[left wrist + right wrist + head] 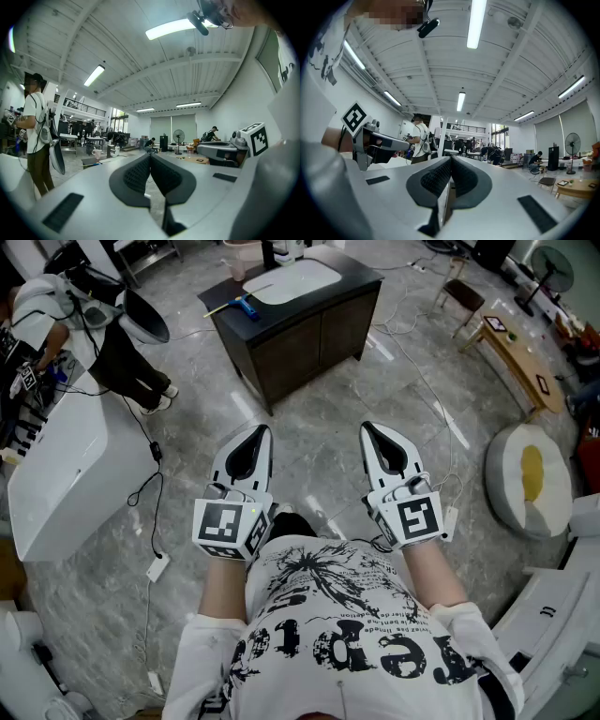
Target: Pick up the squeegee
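The squeegee (pixel 239 304), blue-headed with a yellow handle, lies on the left end of the dark cabinet's top (pixel 309 306) far ahead, next to a white basin (pixel 292 282). I hold both grippers close to my body, pointing level at the cabinet. My left gripper (pixel 261 431) is shut with nothing between its pads, as the left gripper view (pixel 150 155) confirms. My right gripper (pixel 367 428) is shut and empty too, its pads meeting (pixel 450 160). In the left gripper view the cabinet (pixel 91 162) is small and distant.
A person (pixel 103 329) stands at the far left beside a white tub-like unit (pixel 66 465). Cables (pixel 150 486) trail over the grey marble floor. A wooden bench (pixel 516 352) and a round white cushion (pixel 530 479) are at the right.
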### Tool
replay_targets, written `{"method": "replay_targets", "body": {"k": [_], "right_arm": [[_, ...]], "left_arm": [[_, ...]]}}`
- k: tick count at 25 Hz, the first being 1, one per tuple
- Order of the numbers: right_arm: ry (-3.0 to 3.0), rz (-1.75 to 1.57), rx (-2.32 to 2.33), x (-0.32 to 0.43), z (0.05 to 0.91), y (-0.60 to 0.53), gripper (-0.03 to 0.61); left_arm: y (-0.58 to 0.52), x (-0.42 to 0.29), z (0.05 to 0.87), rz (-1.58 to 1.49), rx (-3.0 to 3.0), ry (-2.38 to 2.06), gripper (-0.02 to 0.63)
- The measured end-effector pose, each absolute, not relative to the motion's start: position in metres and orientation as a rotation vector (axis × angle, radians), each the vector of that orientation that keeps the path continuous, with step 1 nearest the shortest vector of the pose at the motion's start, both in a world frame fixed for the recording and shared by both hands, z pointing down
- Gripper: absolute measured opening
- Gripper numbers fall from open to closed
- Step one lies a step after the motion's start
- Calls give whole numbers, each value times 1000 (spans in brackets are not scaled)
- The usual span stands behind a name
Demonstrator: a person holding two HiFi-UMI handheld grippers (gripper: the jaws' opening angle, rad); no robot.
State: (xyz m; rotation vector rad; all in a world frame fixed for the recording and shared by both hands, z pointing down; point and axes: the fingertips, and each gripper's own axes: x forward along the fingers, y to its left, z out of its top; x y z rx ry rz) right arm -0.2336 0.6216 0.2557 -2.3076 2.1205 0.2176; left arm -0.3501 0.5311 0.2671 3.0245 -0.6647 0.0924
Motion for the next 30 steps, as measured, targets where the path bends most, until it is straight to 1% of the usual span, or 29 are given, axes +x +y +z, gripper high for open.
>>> {"method": "replay_targets", "body": {"k": [11,18,19,20,21,30], "right_arm": [[2159,194,-2352,-225,268,632,12],[2131,139,-2363,-204,276,640,14],[2122,129,-2367,-199,277,640,14],[2115,119,-2368,-195,278,639,14],[2110,109,-2368,-191,279,636,14],[2084,57,-2348,-155,298,559,14]], "left_arm": [[537,-342,269,94,3019,-646,14],[545,-322,279,71,2963,-600,14],[543,-319,279,48,2941,-608,110],[539,-316,277,32,2933,-622,303],[534,-315,276,31,2940,-641,345],[447,-292,305,147,2903,-741,345]]}}
